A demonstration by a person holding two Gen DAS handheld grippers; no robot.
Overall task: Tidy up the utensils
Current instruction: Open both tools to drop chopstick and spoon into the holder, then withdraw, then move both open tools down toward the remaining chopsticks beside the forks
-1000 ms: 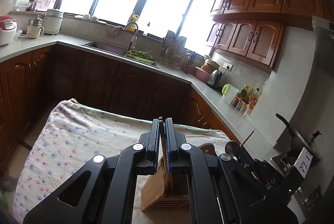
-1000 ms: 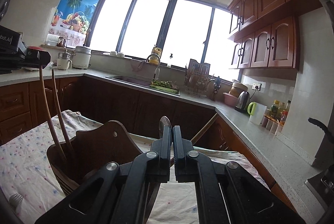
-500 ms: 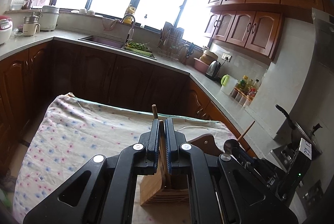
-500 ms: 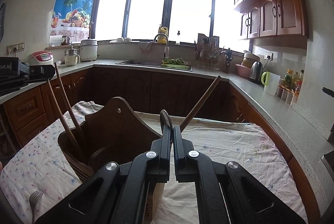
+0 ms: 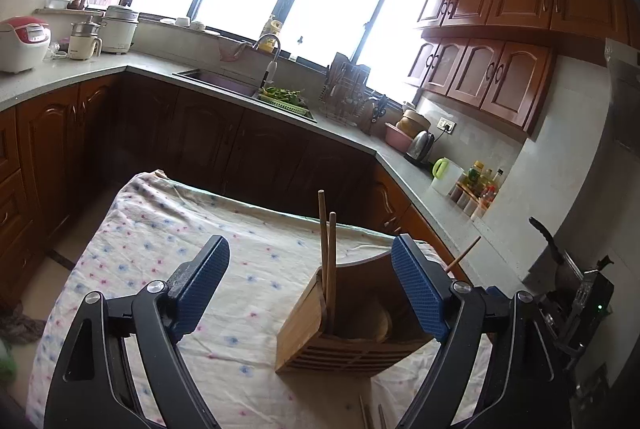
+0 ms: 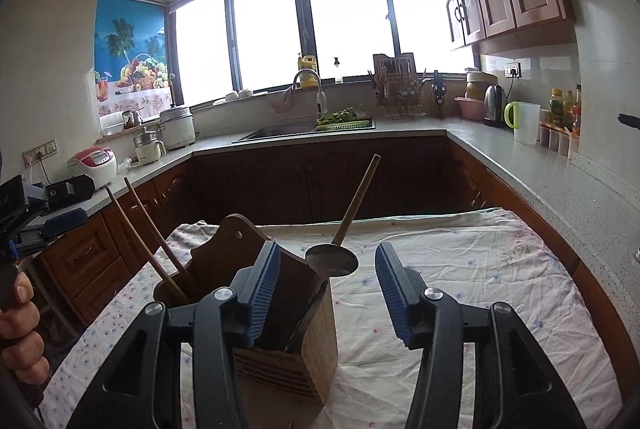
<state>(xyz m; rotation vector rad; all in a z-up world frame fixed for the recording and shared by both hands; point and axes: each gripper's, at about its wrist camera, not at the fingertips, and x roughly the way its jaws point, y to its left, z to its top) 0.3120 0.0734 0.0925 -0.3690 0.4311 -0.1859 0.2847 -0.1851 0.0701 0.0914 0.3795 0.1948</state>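
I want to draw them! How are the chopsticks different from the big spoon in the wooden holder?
The chopsticks are two thin plain sticks; the ladle has a round metal bowl on a single wooden handle. In the right wrist view the chopsticks lean left, while the ladle's handle tilts right. They stand in different compartments. Both rest in the wooden utensil holder.

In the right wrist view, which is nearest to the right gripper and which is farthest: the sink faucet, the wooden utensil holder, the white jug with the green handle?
From the right gripper:
1. wooden utensil holder, just below the left finger.
2. white jug with the green handle, on the right counter.
3. sink faucet, at the back under the window.
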